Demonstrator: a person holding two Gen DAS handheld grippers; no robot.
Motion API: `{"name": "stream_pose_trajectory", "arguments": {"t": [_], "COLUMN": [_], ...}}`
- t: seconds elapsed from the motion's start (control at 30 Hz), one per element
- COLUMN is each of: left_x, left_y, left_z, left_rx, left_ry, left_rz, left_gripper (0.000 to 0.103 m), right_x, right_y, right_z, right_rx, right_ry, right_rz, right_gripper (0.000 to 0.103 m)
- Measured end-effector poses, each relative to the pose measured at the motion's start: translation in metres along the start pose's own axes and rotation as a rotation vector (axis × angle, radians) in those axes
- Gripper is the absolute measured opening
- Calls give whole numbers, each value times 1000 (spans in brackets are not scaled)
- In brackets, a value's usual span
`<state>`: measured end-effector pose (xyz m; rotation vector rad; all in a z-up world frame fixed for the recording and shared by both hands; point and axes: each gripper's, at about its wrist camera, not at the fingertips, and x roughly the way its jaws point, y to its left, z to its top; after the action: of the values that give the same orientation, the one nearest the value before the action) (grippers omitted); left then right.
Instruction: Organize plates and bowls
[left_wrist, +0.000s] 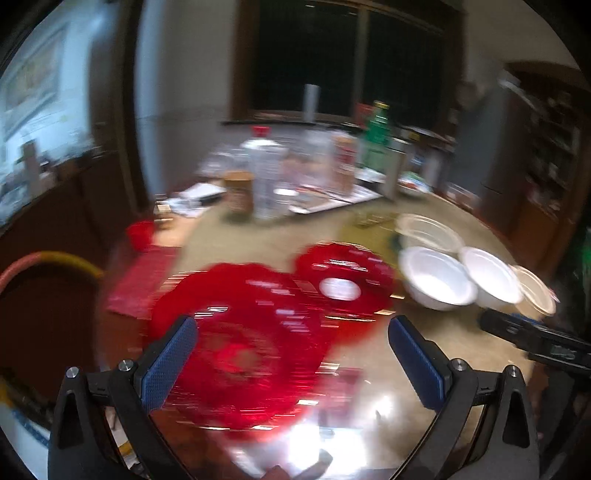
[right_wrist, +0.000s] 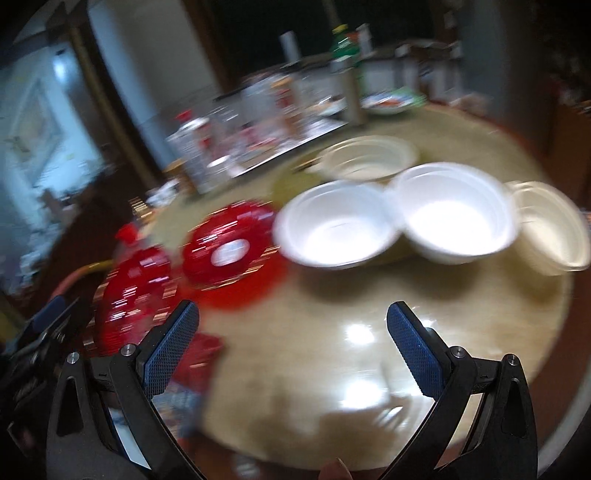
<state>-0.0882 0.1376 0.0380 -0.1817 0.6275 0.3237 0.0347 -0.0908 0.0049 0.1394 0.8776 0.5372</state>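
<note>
Large red plate (left_wrist: 240, 350): lies flat on the glossy round table (left_wrist: 369, 387), nearest the left gripper; scalloped rim, heavily blurred.
Small red plate (left_wrist: 345, 282): just behind and to the right of the large one, a white patch at its centre; whether their rims touch or overlap is lost in the blur.
White bowls: two side by side, upright — the nearer-left bowl (right_wrist: 338, 227) just beside the small red plate, the second white bowl (right_wrist: 456, 218) touching or nearly touching it.
Clear bowls: one clear bowl (right_wrist: 369, 157) behind the white pair, another clear container (right_wrist: 550, 225) at their right, near the table edge.
Left gripper (left_wrist: 291, 347): jaws spread wide, holding nothing — it hangs above the large red plate, blue pads apart on either side of it in view.
Right gripper (right_wrist: 291, 339): jaws equally wide, nothing between them, over bare tabletop in front of the white bowls.
Far side of table: a crowd of bottles, among them a green bottle (left_wrist: 376, 136), and a tray (left_wrist: 332, 201), all blurred.
Left edge: a small red cup (left_wrist: 140, 234).
</note>
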Motion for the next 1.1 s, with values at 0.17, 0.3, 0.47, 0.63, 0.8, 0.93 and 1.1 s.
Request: {"name": "stream_pose_trajectory", "arguments": {"t": [0.17, 0.3, 0.47, 0.63, 0.8, 0.93, 1.1], "left_x": [6, 26, 46, 62, 87, 94, 92], "left_y": [60, 93, 103, 105, 109, 118, 117], "left_z": [-2, -9, -12, -15, -22, -25, -27], "left_rx": [-108, -201, -221, -223, -245, -255, -240], "left_ry": [20, 80, 117, 154, 238, 252, 247], "left_rz": [78, 84, 89, 82, 77, 121, 129], "left_gripper": [103, 103, 102, 88, 43, 6, 6], "right_x": [37, 71, 111, 140, 155, 165, 164], "right_y": [38, 69, 86, 103, 112, 115, 111], "right_z": [0, 2, 1, 1, 3, 4, 5], "right_rx": [27, 45, 134, 147, 128, 108, 77], "right_ry": [139, 237, 334, 400, 426, 433, 415], "right_rz": [258, 365, 415, 385, 333, 247, 210], "right_gripper": [103, 102, 80, 61, 35, 20, 12]}}
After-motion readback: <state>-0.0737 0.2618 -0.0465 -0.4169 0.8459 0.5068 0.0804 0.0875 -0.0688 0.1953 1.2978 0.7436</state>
